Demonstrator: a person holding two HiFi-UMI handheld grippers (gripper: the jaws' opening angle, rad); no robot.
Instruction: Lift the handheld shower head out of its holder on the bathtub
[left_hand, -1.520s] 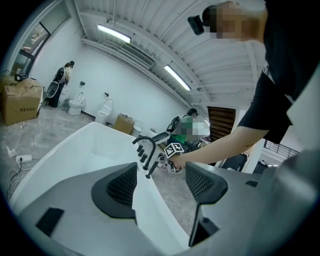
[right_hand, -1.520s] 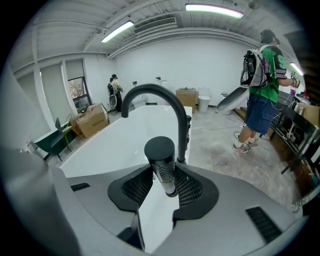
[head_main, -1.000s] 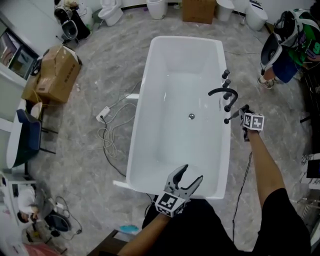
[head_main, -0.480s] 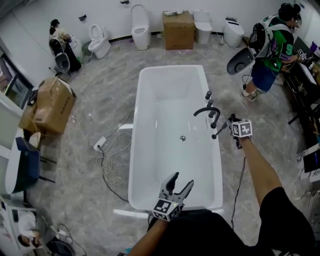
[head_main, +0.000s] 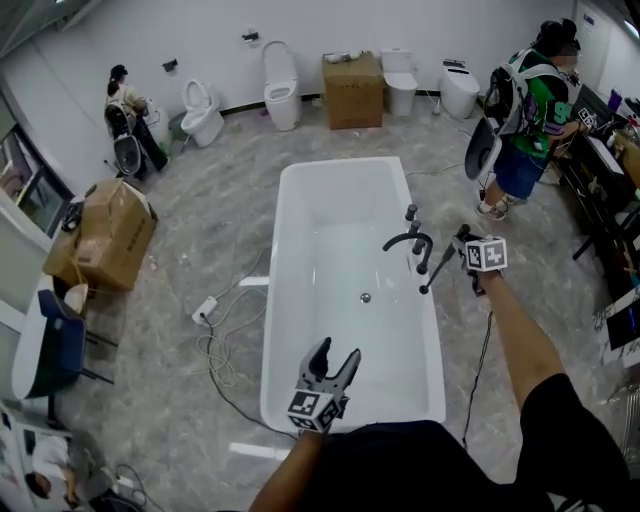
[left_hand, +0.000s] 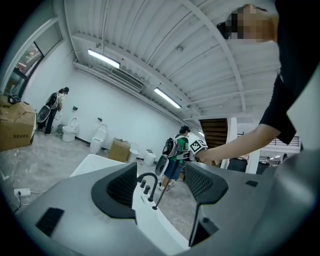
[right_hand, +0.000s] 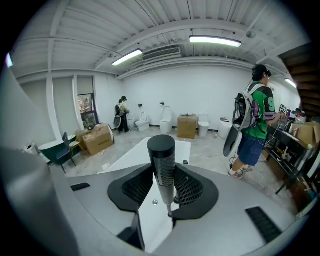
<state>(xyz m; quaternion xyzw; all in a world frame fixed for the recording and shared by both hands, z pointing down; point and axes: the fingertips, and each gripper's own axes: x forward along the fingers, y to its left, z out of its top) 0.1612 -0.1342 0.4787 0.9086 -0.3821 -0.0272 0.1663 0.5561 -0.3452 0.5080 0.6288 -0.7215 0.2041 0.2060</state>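
Observation:
The white bathtub (head_main: 272, 300) has a black curved faucet (head_main: 405, 240) and knobs on its right rim. My right gripper (head_main: 462, 243) is beside that rim, shut on the upper end of the slim black shower head (head_main: 437, 268). The shower head hangs tilted, its lower tip just over the rim by the faucet. In the right gripper view the shower head (right_hand: 162, 160) stands clamped between the pads of the right gripper (right_hand: 164, 182). My left gripper (head_main: 336, 352) is open and holds nothing above the tub's near end. The left gripper (left_hand: 160, 185) looks level toward the faucet (left_hand: 146, 181).
A power strip and white cable (head_main: 215, 320) lie on the floor left of the tub. Cardboard boxes (head_main: 105, 235) and a dark chair (head_main: 55, 330) stand further left. Toilets (head_main: 280, 80) line the back wall. A person with a backpack (head_main: 520, 110) stands at the right.
My right gripper has risen with the shower head, whose lower end has come up from the rim. The left gripper has also lifted. The head view now takes in more of the room.

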